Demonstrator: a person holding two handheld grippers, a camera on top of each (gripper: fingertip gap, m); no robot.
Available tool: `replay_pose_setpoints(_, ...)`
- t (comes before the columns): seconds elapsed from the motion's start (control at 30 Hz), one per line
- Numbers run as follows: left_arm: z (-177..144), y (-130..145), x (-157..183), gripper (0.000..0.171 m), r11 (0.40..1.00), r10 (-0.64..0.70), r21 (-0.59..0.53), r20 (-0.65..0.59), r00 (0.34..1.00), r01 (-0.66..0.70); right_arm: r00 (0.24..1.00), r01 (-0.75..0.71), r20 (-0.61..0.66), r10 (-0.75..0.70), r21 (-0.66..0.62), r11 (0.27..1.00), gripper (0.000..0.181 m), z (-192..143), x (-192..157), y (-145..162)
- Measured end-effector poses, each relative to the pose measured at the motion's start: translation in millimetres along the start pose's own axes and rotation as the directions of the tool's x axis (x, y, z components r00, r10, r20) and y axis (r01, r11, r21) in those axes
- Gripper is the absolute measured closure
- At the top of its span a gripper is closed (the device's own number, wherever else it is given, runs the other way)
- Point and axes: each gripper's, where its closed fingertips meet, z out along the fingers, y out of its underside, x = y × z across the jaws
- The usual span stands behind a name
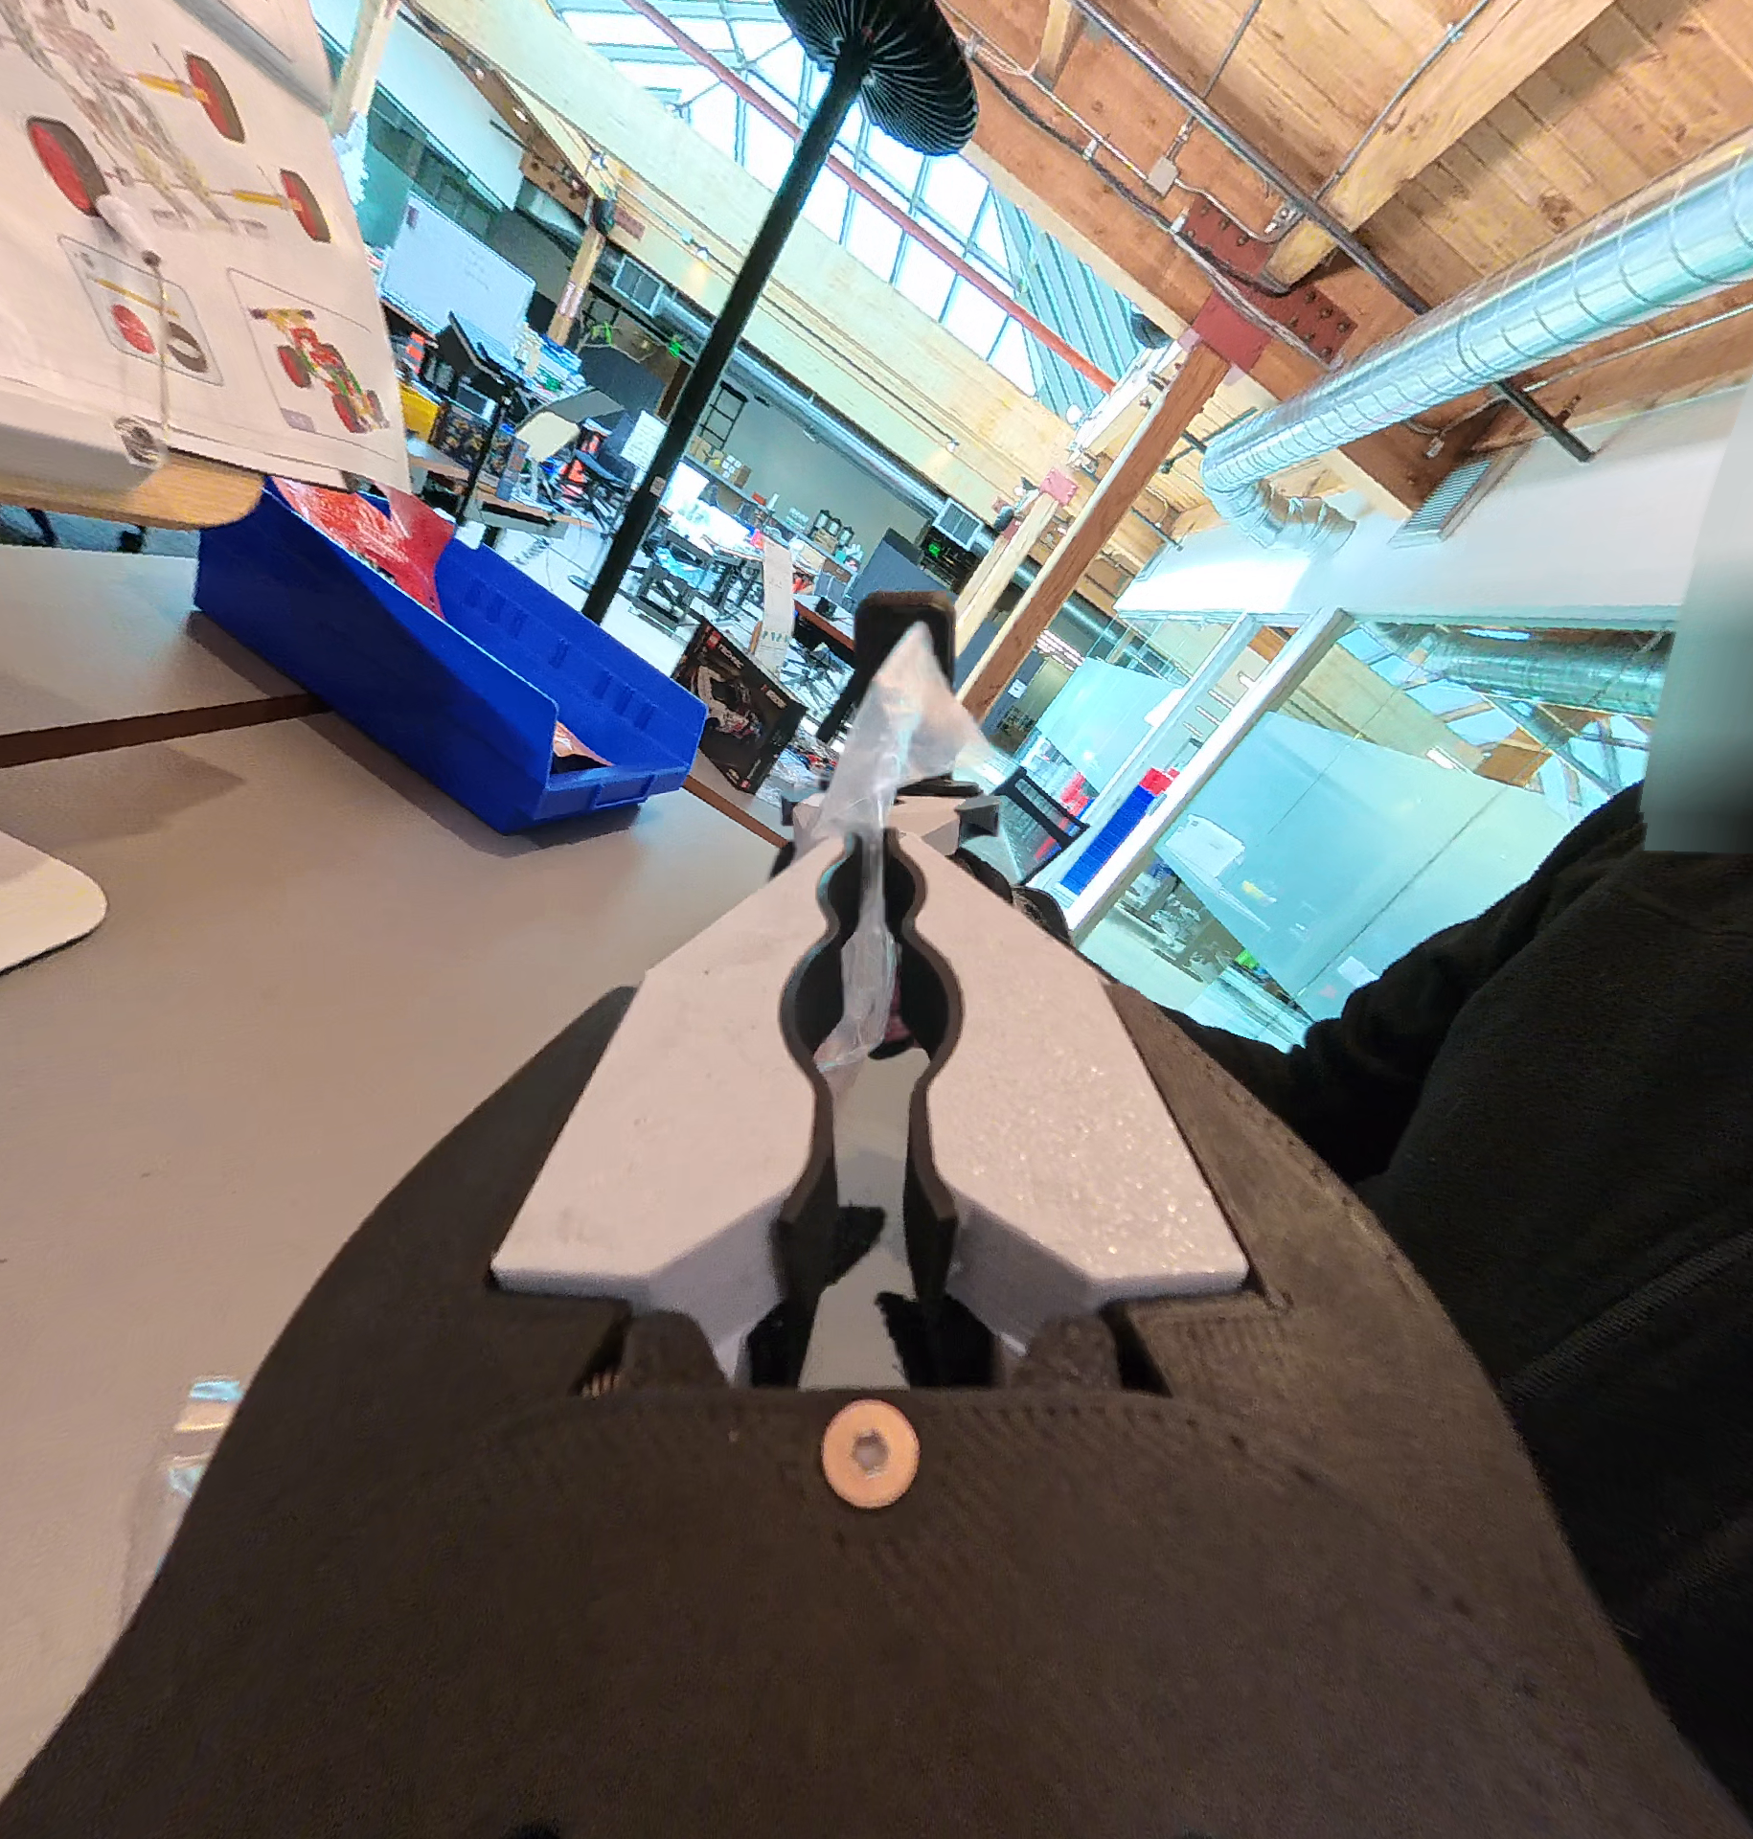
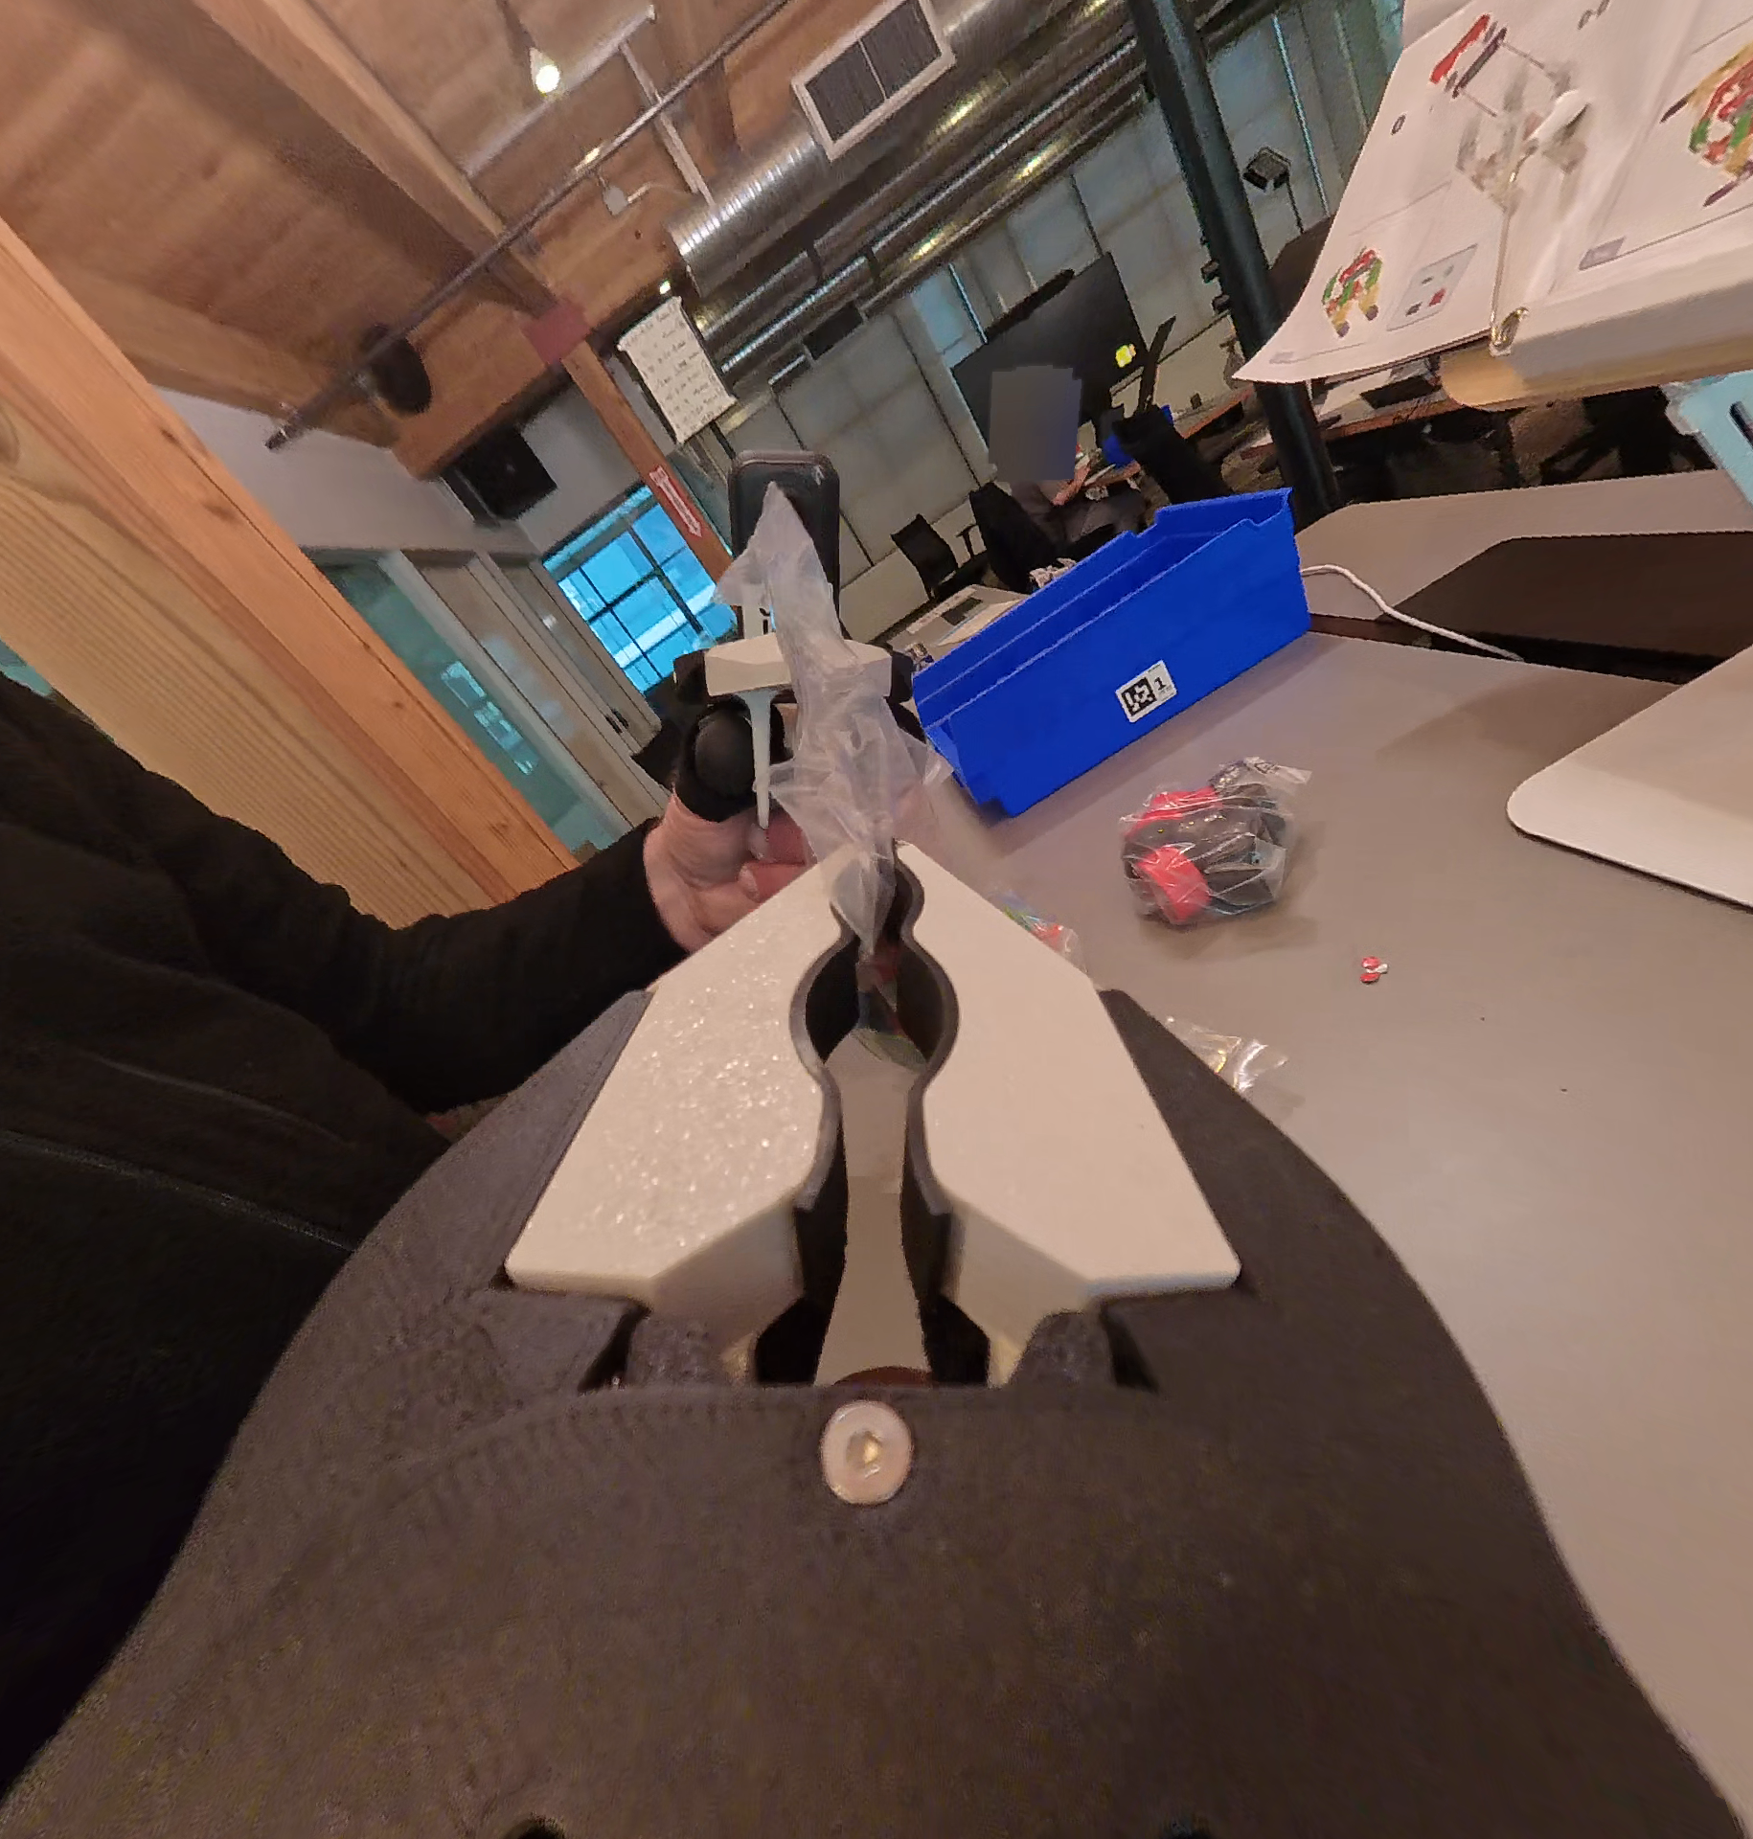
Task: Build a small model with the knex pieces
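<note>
My left gripper (image 1: pixel 873 846) is shut on a clear plastic bag (image 1: pixel 902 716), whose film runs down between the pads and up past the fingertips. My right gripper (image 2: pixel 877 866) is shut on the same clear bag (image 2: pixel 833 716), close to the left one. The bag is held in the air between the two grippers, above the grey table (image 2: pixel 1450 1144). In the right wrist view the left gripper (image 2: pixel 793 667) shows just beyond the bag, with a hand (image 2: pixel 703 876) around its handle. Small coloured pieces show inside the bag, between the right fingers.
A blue bin (image 2: pixel 1101 647) stands on the table behind the grippers; it also shows in the left wrist view (image 1: pixel 405 637). A sealed bag of red and black parts (image 2: pixel 1201 846) lies on the table. An instruction sheet (image 2: pixel 1549 179) hangs over a white stand base (image 2: pixel 1669 786). A tiny red piece (image 2: pixel 1372 967) lies loose. Across from one pair of fingers to the other is roughly 7 cm.
</note>
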Motion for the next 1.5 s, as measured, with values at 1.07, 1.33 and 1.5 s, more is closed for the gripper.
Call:
replay_pose_setpoints(1.07, -168, 83, -209, 0.048, 0.778, 0.406, -0.611, 0.665, 0.626, 0.145, 0.862, -0.486, -0.27, 0.429, -0.201, 0.85, 0.181, -34, 72, 94)
replay_pose_setpoints(1.33, -156, 79, -217, 0.088, 0.798, 0.422, -0.594, 0.668, 0.613, 0.098, 0.814, -0.332, -0.562, 0.147, -0.241, 0.912, 0.122, -52, 118, 98)
replay_pose_setpoints(1.5, -157, 69, -212, 0.098, 0.83, 0.388, -0.551, 0.678, 0.625, 0.083, 0.759, -0.165, -0.645, -0.087, -0.319, 0.933, 0.115, -62, 123, 77)
